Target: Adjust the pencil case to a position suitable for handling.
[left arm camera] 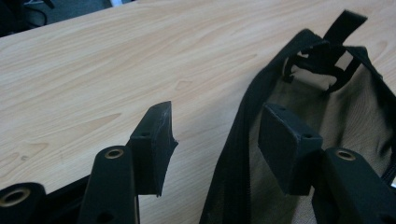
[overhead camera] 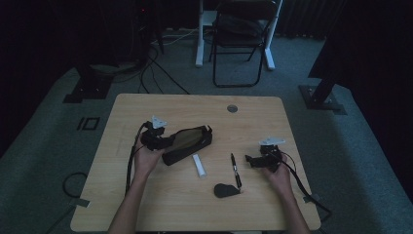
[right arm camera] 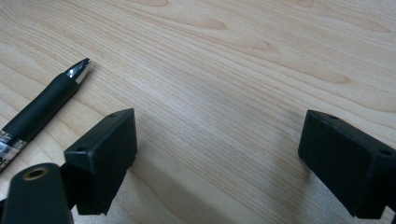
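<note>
A black zip pouch (overhead camera: pixel 187 143) lies on its side near the middle of the wooden table, slanting from lower left to upper right, its mouth open and showing a tan lining (left arm camera: pixel 355 121); a black strap loop (left arm camera: pixel 343 25) stands at its far end. Just below it lies a small white oblong piece (overhead camera: pixel 198 165). To the right of that a black pen (overhead camera: pixel 235 170) lies roughly lengthwise, its silver tip (right arm camera: pixel 80 68) pointing away from the person. A dark rounded flat object (overhead camera: pixel 225 190) sits beside the pen's near end.
</note>
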